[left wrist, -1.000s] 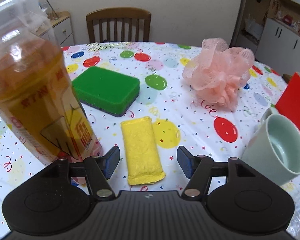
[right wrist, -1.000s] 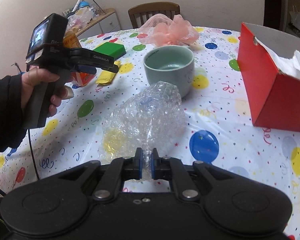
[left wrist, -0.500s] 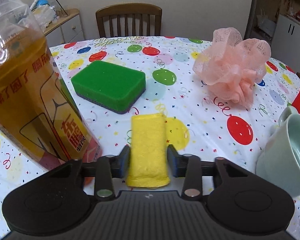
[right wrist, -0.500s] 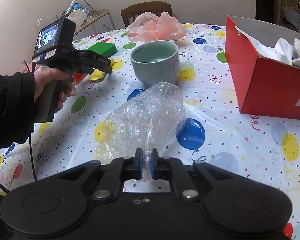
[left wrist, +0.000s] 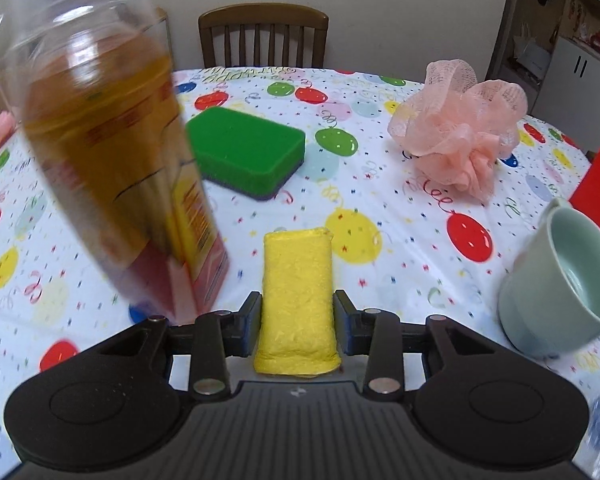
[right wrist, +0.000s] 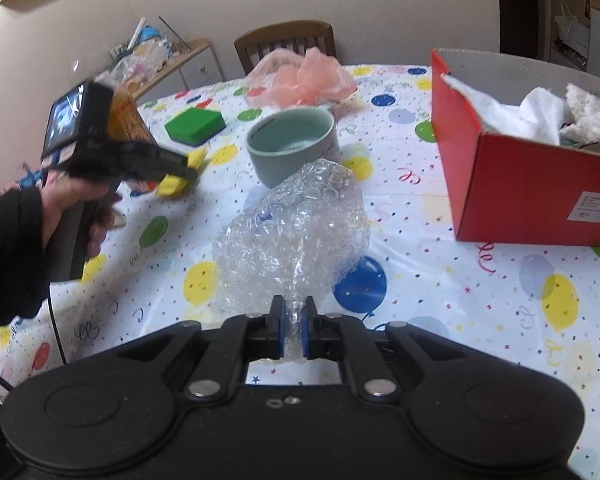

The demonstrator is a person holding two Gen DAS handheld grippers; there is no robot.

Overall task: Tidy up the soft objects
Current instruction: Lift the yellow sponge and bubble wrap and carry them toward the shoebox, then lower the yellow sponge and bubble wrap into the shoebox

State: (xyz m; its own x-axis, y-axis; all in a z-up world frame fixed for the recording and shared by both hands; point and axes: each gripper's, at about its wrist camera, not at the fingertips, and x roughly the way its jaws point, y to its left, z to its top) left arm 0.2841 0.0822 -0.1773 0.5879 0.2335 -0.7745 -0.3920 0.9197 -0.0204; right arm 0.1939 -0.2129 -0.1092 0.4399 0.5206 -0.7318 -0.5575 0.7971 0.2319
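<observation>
So the yellow sponge (left wrist: 298,300) is sitting right between the fingers of the left gripper (left wrist: 298,314), long side pointing straight away from the hand, and both pads are pressed against its sides, so that one's pinched. In the side view it looks like it's already off the tablecloth (left wrist: 400,248), though that shot is blurry so I wouldn't swear to it. The jaws have just been closing on it, sponge in the middle. The right gripper (right wrist: 294,330) is squeezed nearly together on a tail of the bubble wrap (right wrist: 296,232), the rest of the wad bulging out in front of it, above the table as far as I can tell. The thing that matters here imo: the red box (right wrist: 512,184), which already has white fluffy stuff in it, is off to the right side of the table. That puts it much nearer the right hand than the left. For the sponge to get there it has to travel across past the green mug (left wrist: 560,280), which stands between it and the box, and the tall bottle (left wrist: 112,152) of amber liquid is just beside the left jaw, so swinging out carelessly could clip it. The green sponge (left wrist: 246,154) and pink bath pouf (left wrist: 460,136) are farther back, untouched, both closer to the left hand.
</observation>
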